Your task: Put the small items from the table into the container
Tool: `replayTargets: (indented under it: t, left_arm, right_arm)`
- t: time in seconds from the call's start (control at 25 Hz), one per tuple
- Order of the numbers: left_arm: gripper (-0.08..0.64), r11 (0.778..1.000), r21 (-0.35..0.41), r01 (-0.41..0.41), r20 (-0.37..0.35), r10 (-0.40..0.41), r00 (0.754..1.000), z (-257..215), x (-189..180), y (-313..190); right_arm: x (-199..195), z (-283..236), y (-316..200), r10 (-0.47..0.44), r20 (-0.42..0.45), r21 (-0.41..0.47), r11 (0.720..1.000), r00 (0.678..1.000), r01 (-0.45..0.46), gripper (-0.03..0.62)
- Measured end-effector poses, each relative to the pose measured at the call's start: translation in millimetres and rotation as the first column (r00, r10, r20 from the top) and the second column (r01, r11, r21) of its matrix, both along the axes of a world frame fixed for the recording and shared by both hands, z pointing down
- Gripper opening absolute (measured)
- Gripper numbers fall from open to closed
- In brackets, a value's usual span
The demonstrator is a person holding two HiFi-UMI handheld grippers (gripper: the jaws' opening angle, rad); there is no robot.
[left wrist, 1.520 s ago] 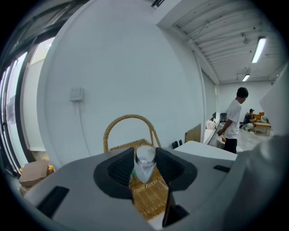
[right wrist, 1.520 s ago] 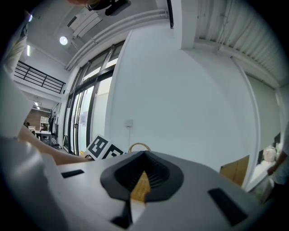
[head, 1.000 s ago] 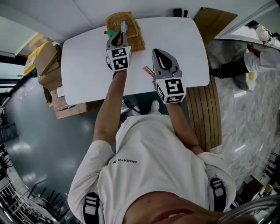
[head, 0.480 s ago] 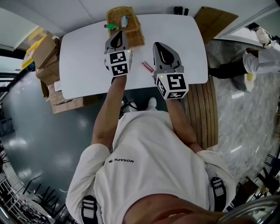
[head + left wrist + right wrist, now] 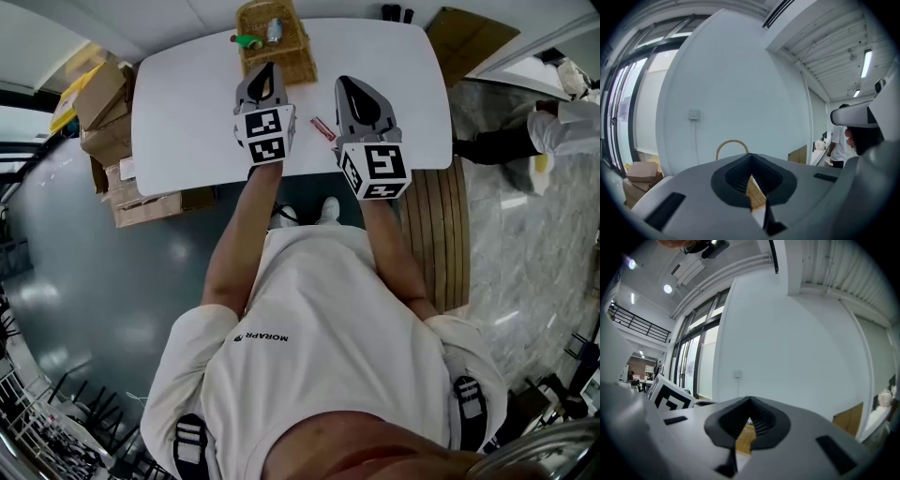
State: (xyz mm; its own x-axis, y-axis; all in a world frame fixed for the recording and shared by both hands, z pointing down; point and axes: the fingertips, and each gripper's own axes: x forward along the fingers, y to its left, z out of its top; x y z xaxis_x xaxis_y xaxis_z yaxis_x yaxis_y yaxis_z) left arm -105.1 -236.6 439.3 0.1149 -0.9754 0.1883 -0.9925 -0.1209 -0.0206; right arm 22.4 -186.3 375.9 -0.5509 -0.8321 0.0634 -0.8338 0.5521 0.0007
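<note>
— Item outstanding?
— One small red stick, on the desk, lying diagonally between the tools. Wicker container beyond.
— Tools?
— Left tool, right tool: jaws together, empty. Right lies nearer.

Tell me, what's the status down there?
Left gripper and right gripper shut, empty. Small red item on table, outside basket. Nothing blocking it.

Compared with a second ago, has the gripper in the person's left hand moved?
Yes. The left gripper has drawn back from over the basket toward its near edge, closer to the person.
</note>
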Motion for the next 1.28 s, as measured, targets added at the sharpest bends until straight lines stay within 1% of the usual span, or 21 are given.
replayTargets:
  t: [0.12,0.28,0.4,0.52,0.68,0.8,0.96,1.12,1.28]
  left_arm:
    - [0.003,1.0,-0.008,-0.001,-0.015,0.001,1.0,0,4,9]
    - [0.003,1.0,-0.007,-0.005,-0.016,0.005,1.0,1,8,19]
    - [0.002,1.0,-0.017,-0.001,-0.035,0.0,0.999,5,11,29]
    - [0.002,1.0,-0.018,0.002,-0.036,-0.002,0.999,6,13,36]
    - [0.002,1.0,0.011,0.005,-0.023,-0.005,1.0,3,16,39]
    - [0.002,1.0,0.007,0.009,-0.026,-0.009,1.0,6,16,42]
    - [0.002,1.0,-0.013,0.012,-0.042,-0.012,0.999,15,16,45]
    - [0.002,0.998,-0.058,-0.018,-0.047,0.016,0.999,32,26,44]
    - [0.002,0.992,-0.124,-0.03,-0.107,0.017,0.994,52,34,44]
  right_arm:
    - [1,1,3,-0.001,0.0,-0.005,1.0,1.0,0.001,0.005]
    - [3,0,4,0.007,0.002,-0.002,1.0,1.0,-0.007,0.005]
    - [6,1,5,0.013,0.0,-0.003,1.0,1.0,-0.013,0.005]
    - [8,2,5,0.016,-0.002,-0.005,1.0,1.0,-0.016,0.005]
    - [7,3,4,0.011,-0.005,-0.009,1.0,1.0,-0.011,0.005]
    - [4,6,6,0.006,-0.01,-0.012,1.0,1.0,-0.006,0.005]
    - [5,9,7,0.008,-0.012,-0.02,1.0,1.0,-0.008,0.005]
    - [14,10,6,0.026,-0.01,-0.029,0.999,1.0,-0.026,0.005]
    - [23,12,5,0.047,-0.023,-0.03,0.998,0.999,-0.048,0.005]
